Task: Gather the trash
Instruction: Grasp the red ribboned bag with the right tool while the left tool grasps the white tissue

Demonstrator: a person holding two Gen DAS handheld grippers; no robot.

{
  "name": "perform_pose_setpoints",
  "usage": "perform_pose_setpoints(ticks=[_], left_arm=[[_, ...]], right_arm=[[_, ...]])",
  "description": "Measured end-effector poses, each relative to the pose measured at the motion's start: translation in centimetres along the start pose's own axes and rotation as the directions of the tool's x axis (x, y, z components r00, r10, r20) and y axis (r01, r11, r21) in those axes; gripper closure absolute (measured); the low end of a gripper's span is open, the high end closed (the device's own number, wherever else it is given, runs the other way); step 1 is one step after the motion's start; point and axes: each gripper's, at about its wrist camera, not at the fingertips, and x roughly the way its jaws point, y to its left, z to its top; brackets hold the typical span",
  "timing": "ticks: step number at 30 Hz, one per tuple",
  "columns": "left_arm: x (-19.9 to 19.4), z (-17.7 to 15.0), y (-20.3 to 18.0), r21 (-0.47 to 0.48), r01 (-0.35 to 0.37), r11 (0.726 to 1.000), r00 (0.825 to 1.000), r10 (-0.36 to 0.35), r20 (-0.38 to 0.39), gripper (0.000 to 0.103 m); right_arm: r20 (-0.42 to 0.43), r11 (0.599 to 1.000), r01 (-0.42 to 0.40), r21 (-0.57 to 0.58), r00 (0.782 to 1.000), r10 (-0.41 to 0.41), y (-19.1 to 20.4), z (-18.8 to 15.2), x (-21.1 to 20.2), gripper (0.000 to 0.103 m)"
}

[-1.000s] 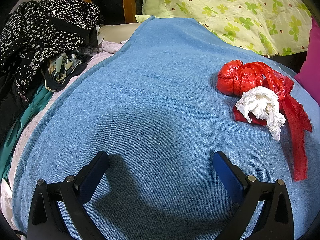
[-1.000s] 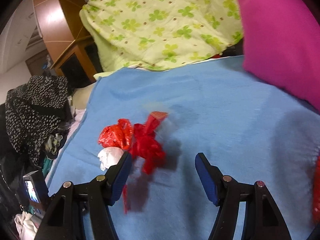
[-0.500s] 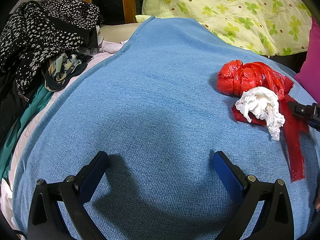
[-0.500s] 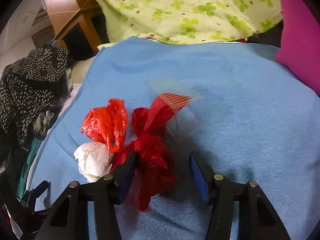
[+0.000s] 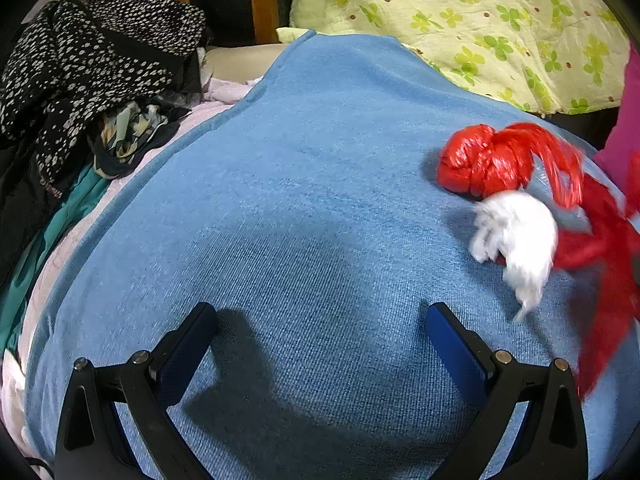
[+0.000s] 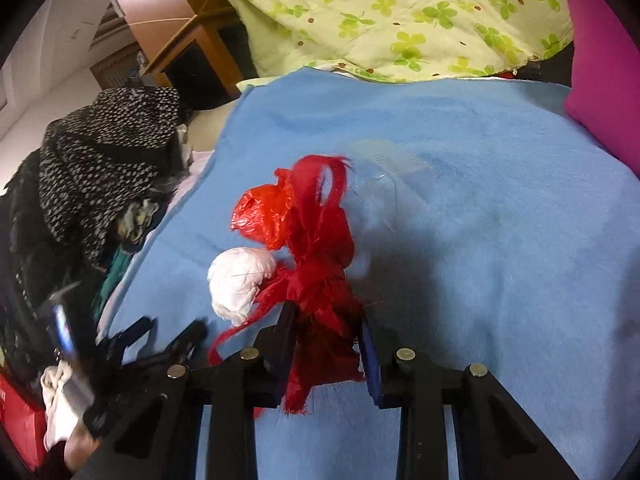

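Red plastic bag (image 6: 316, 248), light, limp and slippery, lies mid blue blanket (image 6: 500, 240) beside tissue wad (image 6: 240, 280); right gripper (image 6: 326, 344) pinches its bunched tail; left gripper (image 5: 320, 320) wide, unloaded

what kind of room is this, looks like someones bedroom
Probably a bedroom: a blue blanket spread over a soft surface, a clover-print quilt bunched behind it, and a pile of clothes beside it.

Black hand-held gripper (image 5: 320, 316), blue fingertip pads (image 5: 456, 344), silver screws (image 5: 503, 357)
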Motion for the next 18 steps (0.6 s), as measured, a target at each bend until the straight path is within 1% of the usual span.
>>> perform_pose_setpoints(ticks=[3, 6, 10, 12, 14, 16, 18], left_arm=[[-0.1, 0.0, 0.0, -0.04, -0.006, 0.999, 1.0, 0.005, -0.027, 0.0], [-0.3, -0.2, 0.1, -0.038, 0.003, 0.999, 1.0, -0.004, -0.018, 0.0], [-0.7, -0.8, 0.4, -0.033, 0.036, 0.999, 0.999, -0.035, 0.016, 0.0], [-1.0, -1.0, 0.1, -0.009, 0.034, 0.999, 0.999, -0.034, 0.014, 0.0], [-1.6, -1.2, 0.0, 0.002, 0.053, 0.999, 0.998, -0.053, 0.015, 0.0], [-3.1, -1.5, -0.1, -0.003, 0.056, 0.998, 0.996, -0.056, 0.068, 0.0], [-5.6, -1.6, -1.1, 0.034, 0.062, 0.998, 0.985, -0.066, 0.159, 0.0]], right_arm=[[0.001, 1.0, 0.004, -0.002, 1.0, -0.004, -0.7, -1.0, -2.1, 0.071], [0.01, 1.0, 0.015, 0.023, 1.0, -0.015, -1.8, -1.6, -3.8, 0.071], [0.06, 0.996, 0.025, 0.083, 0.998, -0.03, -4.1, -3.0, -7.5, 0.071], [0.087, 0.994, 0.035, 0.102, 0.995, -0.044, -4.7, -3.6, -9.0, 0.071], [0.118, 0.991, 0.051, 0.123, 0.991, -0.066, -5.3, -4.4, -10.8, 0.071], [0.15, 0.988, 0.064, 0.139, 0.985, -0.085, -5.7, -5.3, -12.6, 0.071], [0.173, 0.986, 0.075, 0.151, 0.98, -0.101, -5.9, -6.0, -13.8, 0.071]])
